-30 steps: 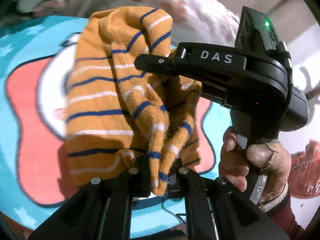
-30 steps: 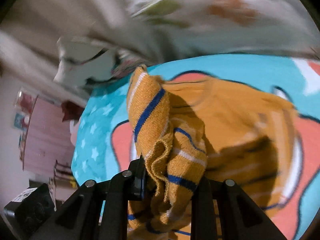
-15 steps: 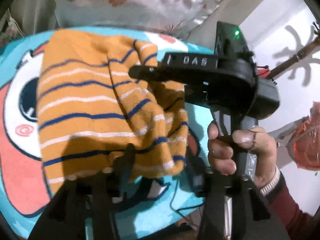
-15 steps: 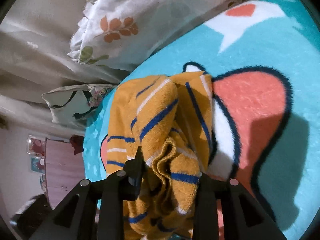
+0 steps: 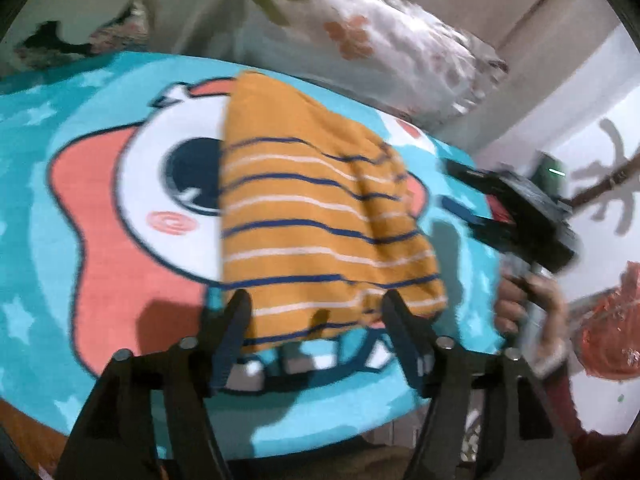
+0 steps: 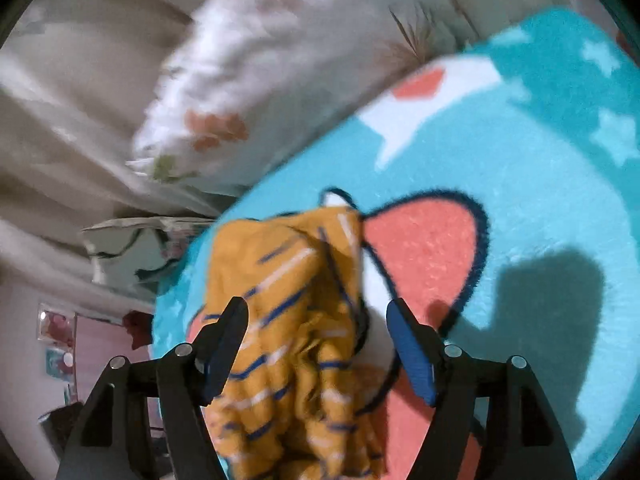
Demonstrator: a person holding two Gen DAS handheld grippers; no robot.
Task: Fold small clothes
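Domestic bedroom: floral pillows (image 5: 380, 40), rumpled cream bedding (image 6: 72, 120), cartoon fleece blanket (image 5: 48, 184) spread over the bed.

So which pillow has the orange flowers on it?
The big white pillow, lying along the teal blanket's far edge; the smaller greyish pillow left of it bears dark curved markings instead.

garment (image 5: 316, 236) on blanket (image 5: 120, 280), pillow (image 5: 380, 40) behind

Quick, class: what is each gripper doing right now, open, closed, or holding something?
Left gripper: jaws opening, pads clear of the striped garment, holding nothing.
Right gripper: jaws opening, garment lies loose between them, not gripped.
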